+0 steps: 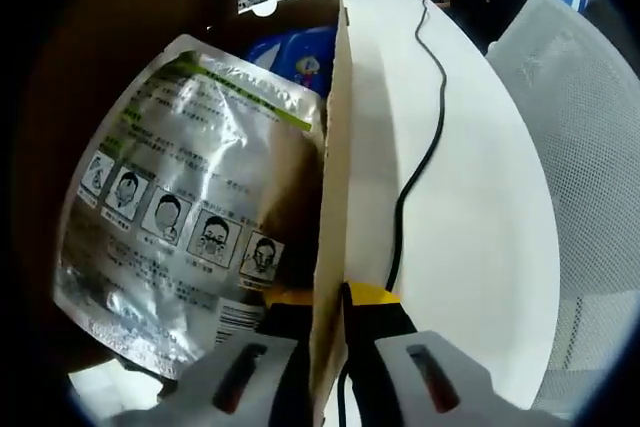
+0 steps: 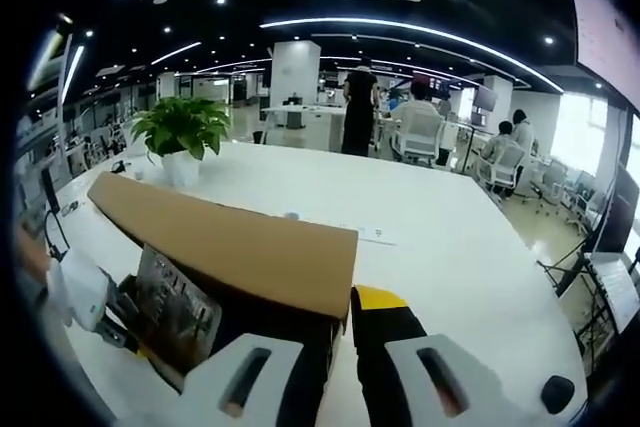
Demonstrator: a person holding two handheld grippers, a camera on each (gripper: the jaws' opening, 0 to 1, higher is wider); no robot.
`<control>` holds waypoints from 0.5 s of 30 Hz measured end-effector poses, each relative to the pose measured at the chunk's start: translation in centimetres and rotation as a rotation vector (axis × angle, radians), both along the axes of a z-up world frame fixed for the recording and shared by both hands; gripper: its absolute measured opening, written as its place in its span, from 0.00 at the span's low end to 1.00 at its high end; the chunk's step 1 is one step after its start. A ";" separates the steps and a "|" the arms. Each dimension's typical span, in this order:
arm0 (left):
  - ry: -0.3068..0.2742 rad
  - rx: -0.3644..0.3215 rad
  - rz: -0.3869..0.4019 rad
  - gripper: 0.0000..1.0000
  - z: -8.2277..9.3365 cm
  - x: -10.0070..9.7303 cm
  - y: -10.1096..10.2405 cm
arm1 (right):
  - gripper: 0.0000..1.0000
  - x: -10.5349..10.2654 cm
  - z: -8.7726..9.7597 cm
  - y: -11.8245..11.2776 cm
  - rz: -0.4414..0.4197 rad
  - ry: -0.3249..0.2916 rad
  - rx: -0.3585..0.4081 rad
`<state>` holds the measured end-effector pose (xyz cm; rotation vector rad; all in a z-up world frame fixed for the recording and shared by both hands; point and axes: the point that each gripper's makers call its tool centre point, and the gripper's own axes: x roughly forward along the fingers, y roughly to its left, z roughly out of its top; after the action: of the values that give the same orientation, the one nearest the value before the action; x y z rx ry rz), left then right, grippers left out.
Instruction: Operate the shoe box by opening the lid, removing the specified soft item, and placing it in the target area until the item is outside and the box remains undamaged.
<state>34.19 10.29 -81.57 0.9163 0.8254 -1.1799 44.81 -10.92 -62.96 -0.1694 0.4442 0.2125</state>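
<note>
Room: open-plan office around us, dark ceiling with curved light strips, glossy white table [image 2: 450, 237] underneath.
Left gripper [image 1: 325, 332]: our jaws straddle the thin cardboard side wall of the shoe box [image 1: 335, 147], one yellow-tipped pad inside, one outside; we read them as clamped on that wall.
Right gripper [image 2: 340, 347]: our jaws sit either side of the box's near corner at 6 o'clock in the right gripper view; whether they press the cardboard we cannot tell.
Shoe box: plain brown cardboard, matte, straight-edged; in the right gripper view its long panel runs from 9 o'clock toward centre.
Soft item: a crinkly silver foil pouch [image 1: 180, 207], glossy, printed with a green stripe and a row of small face-mask diagrams, lying tilted inside the box at 9 o'clock of the left gripper view.
Behind pouch: something blue [image 1: 295, 52] deeper in the box, too hidden to name.
Cable [image 1: 425, 137]: thin, black, snaking over the table at 2 o'clock.
Chair [image 1: 585, 147]: white mesh back at 3 o'clock.
Plant [image 2: 180, 132]: leafy green, white pot, 10 o'clock.
</note>
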 end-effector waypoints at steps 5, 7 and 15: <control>0.005 -0.001 0.013 0.04 0.0 0.0 0.0 | 0.03 0.4 0.6 0.0 -0.005 -0.019 -0.013; 0.010 -0.002 0.019 0.04 0.0 0.0 0.0 | 0.04 0.7 0.7 0.0 -0.006 -0.020 -0.009; 0.030 -0.008 0.040 0.04 0.0 0.0 0.0 | 0.03 1.1 0.7 -0.1 -0.003 -0.007 0.010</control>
<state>34.17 10.27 -81.59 0.8738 0.8588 -1.1640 45.93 -11.01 -62.24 -0.1595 0.4366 0.2108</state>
